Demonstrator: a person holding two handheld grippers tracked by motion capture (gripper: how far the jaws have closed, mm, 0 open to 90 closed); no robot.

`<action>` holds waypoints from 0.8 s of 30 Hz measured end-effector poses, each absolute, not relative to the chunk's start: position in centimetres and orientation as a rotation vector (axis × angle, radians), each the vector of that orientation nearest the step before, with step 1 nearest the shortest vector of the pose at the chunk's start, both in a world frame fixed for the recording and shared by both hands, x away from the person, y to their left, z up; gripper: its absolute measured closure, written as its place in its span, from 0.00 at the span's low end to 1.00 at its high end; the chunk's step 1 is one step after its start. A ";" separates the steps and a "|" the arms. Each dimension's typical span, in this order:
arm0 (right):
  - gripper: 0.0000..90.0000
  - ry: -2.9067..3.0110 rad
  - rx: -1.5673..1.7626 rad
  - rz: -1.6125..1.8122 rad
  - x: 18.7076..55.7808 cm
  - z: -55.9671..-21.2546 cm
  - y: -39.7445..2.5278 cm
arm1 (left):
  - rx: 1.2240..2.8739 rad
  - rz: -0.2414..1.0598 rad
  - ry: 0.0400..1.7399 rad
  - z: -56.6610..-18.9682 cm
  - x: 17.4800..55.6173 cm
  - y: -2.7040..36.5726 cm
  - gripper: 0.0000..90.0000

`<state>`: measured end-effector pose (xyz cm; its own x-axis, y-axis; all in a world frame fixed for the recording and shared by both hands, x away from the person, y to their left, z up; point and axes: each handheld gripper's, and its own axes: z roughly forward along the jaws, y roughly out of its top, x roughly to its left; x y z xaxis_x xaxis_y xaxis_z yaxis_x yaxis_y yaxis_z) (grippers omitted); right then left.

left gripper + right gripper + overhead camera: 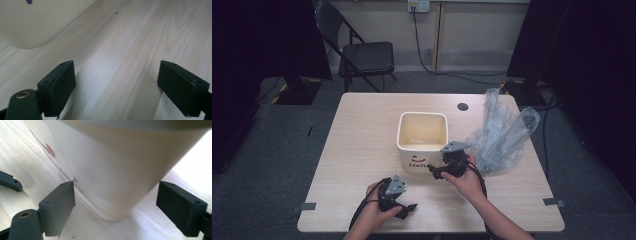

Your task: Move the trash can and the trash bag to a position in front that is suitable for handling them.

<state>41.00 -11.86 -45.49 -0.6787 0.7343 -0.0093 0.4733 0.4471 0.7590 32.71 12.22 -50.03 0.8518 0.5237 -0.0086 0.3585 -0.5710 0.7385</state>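
Pot [422,140] sitting mid-bench [362,150]; looking glazed, stiff, heavy, slippery, breakable. Right tool [438,171], jaws apart, straddling its near corner; rim wall offering likelier purchase. Left tool [408,210] resting gaping, nothing between.

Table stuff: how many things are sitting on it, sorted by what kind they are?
Cream pot: 1
Clear plastic bag: 1
Dark round spot on the table: 1
Total: 3

The left gripper and right gripper are both open and hold nothing.
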 end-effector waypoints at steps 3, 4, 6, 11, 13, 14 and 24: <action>0.16 2.368 1.025 1.083 41.2 -45.4 -11.8 | 2.237 0.269 0.637 -50.0 32.7 12.2 0.16; 0.16 2.372 1.010 1.071 41.4 -45.3 -11.7 | 2.237 0.269 0.637 -50.0 32.7 12.2 0.16; 0.16 2.374 0.997 1.071 41.5 -45.2 -11.7 | 2.237 0.269 0.637 -50.0 32.7 12.2 0.16; 0.19 2.380 0.982 1.064 41.5 -45.0 -11.8 | 2.237 0.269 0.637 -50.0 32.7 12.2 0.16; 0.19 2.387 0.976 1.065 41.3 -44.9 -12.0 | 2.237 0.269 0.637 -50.0 32.7 12.2 0.16; 0.19 2.390 0.973 1.069 41.2 -44.9 -12.1 | 2.237 0.269 0.637 -50.0 32.7 12.2 0.16; 0.18 2.437 0.954 1.025 39.5 -44.4 -14.4 | 2.238 0.269 0.636 -50.0 32.7 12.2 0.16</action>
